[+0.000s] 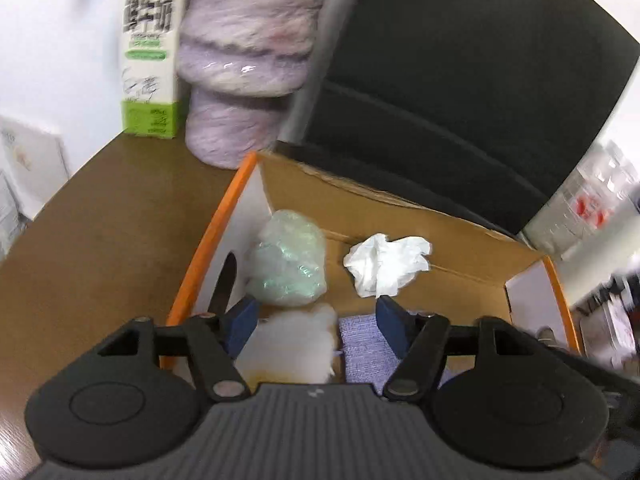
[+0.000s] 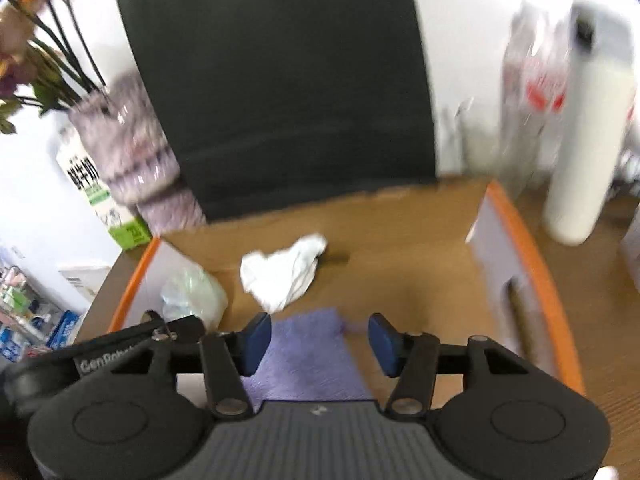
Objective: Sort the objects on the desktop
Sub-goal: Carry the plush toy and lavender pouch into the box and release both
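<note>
Cardboard box (image 1: 400,208) sits directly under both grippers, collecting sorted scraps. Left gripper (image 1: 314,320) half open, empty, over white fluff (image 1: 296,340). Right gripper (image 2: 316,338) half open, empty, purple cloth (image 2: 308,360) lying loose beneath. Ahead: crumpled tissue (image 2: 284,276), plastic wad (image 1: 286,260). Beyond box: milk carton (image 1: 150,52).

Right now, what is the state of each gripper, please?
Left gripper: open, holding nothing, above the cardboard box.
Right gripper: open, holding nothing, above the purple cloth in the box.
</note>
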Tool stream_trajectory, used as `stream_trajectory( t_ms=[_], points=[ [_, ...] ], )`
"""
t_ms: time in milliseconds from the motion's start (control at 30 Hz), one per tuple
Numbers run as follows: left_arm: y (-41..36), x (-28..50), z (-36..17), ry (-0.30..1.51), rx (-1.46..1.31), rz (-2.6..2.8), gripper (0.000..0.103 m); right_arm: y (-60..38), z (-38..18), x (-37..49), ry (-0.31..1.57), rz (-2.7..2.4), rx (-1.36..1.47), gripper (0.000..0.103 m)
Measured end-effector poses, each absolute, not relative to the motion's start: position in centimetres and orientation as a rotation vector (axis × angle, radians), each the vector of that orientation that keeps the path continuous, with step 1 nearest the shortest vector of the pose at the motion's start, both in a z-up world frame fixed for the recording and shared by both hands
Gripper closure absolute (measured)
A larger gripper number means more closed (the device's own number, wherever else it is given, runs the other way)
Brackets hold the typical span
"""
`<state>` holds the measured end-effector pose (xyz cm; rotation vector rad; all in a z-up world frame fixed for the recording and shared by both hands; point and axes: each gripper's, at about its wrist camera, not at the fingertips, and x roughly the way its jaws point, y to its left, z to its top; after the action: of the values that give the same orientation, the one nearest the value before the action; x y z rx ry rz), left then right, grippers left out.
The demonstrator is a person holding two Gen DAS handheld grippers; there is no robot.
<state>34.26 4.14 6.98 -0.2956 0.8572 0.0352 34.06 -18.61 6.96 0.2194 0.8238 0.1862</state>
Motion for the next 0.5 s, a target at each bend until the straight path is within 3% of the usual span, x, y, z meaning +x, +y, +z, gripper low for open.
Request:
stream_trajectory(
  t_ms=[67,200,367,433,500],
  points=[
    [5.0,33.8,8.3,0.853,-0.299,0.027,0.025,-19.7,8.4,32.9,0.806,0.193,0.225,0.049],
    [6.1,30.6,11.1,0.817,-0.284,0.032,0.021,-21.0,10.8,30.3,0.781,0.209,0.181,0.039],
    [6.4,26.2,13.2,0.818,-0.222,0.041,0.013,-21.4,11.8,27.1,0.789,0.212,0.127,0.036],
    [5.8,24.0,13.6,0.802,-0.183,0.037,0.008,-21.8,12.2,25.0,0.781,0.218,0.126,0.036],
    [5.3,20.8,13.8,0.753,-0.158,0.028,0.000,-22.2,12.3,22.3,0.747,0.223,0.123,0.028]
  ],
)
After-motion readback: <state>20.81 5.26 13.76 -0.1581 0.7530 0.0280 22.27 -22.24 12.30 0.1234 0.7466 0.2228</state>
